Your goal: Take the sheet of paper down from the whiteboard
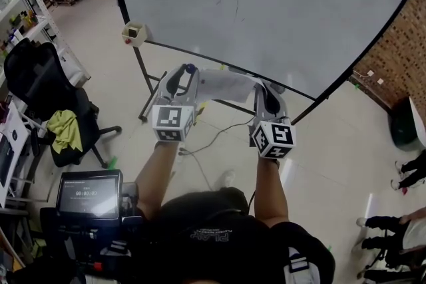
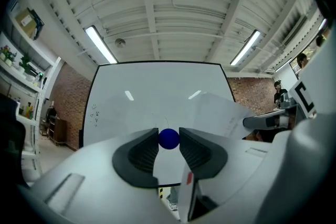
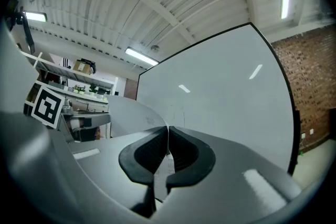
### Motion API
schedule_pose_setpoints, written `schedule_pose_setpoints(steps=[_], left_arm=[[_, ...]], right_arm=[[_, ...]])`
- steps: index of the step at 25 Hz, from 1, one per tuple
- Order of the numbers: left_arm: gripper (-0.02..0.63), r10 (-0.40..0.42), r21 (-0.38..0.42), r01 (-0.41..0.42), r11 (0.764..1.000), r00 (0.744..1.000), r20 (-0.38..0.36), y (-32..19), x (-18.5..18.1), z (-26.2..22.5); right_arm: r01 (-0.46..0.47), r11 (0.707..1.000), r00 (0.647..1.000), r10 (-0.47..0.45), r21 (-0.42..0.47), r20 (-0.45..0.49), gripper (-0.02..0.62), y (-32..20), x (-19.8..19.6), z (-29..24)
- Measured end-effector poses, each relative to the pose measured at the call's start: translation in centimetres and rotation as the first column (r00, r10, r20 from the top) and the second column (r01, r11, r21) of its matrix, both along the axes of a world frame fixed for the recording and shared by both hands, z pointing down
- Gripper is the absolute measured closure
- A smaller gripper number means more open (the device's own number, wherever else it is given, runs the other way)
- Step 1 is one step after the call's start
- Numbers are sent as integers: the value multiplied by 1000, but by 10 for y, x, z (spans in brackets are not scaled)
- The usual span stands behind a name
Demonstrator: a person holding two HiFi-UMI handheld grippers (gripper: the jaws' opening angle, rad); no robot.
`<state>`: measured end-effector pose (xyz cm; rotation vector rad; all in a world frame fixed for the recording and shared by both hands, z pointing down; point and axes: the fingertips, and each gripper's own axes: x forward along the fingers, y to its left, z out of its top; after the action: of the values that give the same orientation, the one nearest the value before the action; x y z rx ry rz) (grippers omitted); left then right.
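Note:
In the head view the white sheet of paper [image 1: 226,84] hangs in the air between my two grippers, off the whiteboard [image 1: 279,3]. My right gripper [image 1: 261,84] is shut on the sheet's right edge; in the right gripper view that edge [image 3: 167,140] is pinched between the pads and the sheet [image 3: 123,113] curves away to the left. My left gripper [image 1: 188,70] pinches a small blue round magnet [image 2: 168,139] at its fingertips. The sheet [image 2: 223,113] shows to its right. Whether the left gripper touches the sheet is unclear.
The whiteboard's stand [image 1: 148,86] and a small box [image 1: 134,32] at its lower corner are ahead on the left. A black office chair [image 1: 40,86] with a yellow-green cloth [image 1: 65,130] and a screen [image 1: 88,193] stand at the left. A cable [image 1: 213,136] lies on the floor. People's feet [image 1: 393,223] are at the right.

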<state>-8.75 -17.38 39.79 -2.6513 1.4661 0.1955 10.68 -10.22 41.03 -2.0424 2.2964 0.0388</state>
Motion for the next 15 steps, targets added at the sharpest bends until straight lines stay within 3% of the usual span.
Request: schedule_pose_setpoints(steps=[6, 15], left_arm=[[482, -23, -21, 23, 1000, 1000, 1, -2, -8, 10], [482, 4, -45, -3, 999, 1000, 25, 4, 2, 25]], right_arm=[[-33, 999, 999, 33, -19, 13, 581, 3, 11, 10], [-39, 999, 999, 39, -24, -4, 581, 5, 5, 13]])
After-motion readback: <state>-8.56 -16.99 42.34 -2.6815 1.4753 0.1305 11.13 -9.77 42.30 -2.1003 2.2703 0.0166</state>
